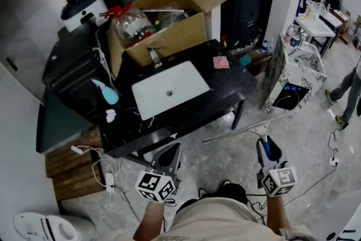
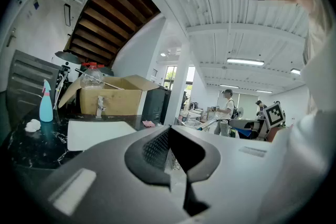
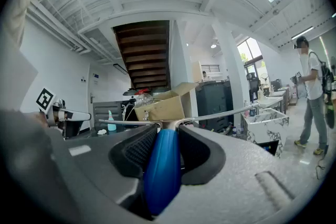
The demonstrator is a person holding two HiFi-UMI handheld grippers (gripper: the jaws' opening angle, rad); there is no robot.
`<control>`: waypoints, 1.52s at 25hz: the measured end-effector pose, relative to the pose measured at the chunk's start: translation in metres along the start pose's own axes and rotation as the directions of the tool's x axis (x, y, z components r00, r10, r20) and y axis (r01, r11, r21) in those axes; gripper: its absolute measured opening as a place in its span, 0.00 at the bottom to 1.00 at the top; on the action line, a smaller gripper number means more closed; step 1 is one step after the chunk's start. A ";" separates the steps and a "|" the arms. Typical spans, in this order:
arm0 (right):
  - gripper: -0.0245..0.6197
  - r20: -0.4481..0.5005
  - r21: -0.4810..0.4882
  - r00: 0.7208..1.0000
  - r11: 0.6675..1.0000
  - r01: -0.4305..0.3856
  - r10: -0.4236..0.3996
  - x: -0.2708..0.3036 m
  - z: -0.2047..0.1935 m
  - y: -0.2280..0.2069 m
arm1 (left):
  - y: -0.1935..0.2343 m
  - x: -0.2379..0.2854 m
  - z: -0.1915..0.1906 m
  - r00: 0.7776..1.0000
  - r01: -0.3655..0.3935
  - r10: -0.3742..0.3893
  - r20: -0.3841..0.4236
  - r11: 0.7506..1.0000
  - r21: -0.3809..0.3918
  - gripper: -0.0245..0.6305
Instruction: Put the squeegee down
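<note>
The squeegee (image 1: 248,128) has a long metal blade and a blue handle (image 3: 163,170). My right gripper (image 1: 264,143) is shut on that handle and holds it over the floor, just in front of the black counter (image 1: 225,87). The blade lies crosswise, roughly level, past the jaw tips (image 3: 220,113). My left gripper (image 1: 173,149) hovers to the left, near the counter's front edge. Its jaws are shut with nothing between them (image 2: 168,131). A white sink basin (image 1: 169,87) is set into the counter.
On the counter stand an open cardboard box (image 1: 169,36), a faucet (image 1: 153,57), a blue spray bottle (image 1: 107,93) and a pink sponge (image 1: 221,62). A marble-patterned cabinet (image 1: 299,70) stands at the right, with a person (image 1: 350,93) beyond it. Cables and a power strip (image 1: 109,180) lie on the floor at the left.
</note>
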State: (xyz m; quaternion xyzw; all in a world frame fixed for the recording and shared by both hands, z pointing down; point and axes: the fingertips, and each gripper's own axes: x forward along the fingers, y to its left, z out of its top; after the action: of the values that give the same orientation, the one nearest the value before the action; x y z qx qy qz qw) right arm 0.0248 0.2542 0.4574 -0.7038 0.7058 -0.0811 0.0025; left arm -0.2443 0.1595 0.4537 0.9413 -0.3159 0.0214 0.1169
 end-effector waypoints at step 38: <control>0.24 -0.076 0.094 0.995 0.994 -0.051 0.058 0.178 -0.010 -0.159 | 0.009 0.241 0.042 0.995 -0.001 0.007 -0.100 0.998 0.060 0.06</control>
State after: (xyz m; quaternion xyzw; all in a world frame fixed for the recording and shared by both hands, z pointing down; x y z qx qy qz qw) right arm 0.1798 0.0791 0.5061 -0.6797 0.7198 -0.1408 0.0095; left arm -0.0584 0.0010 0.4422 0.9415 -0.3108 0.0785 0.1043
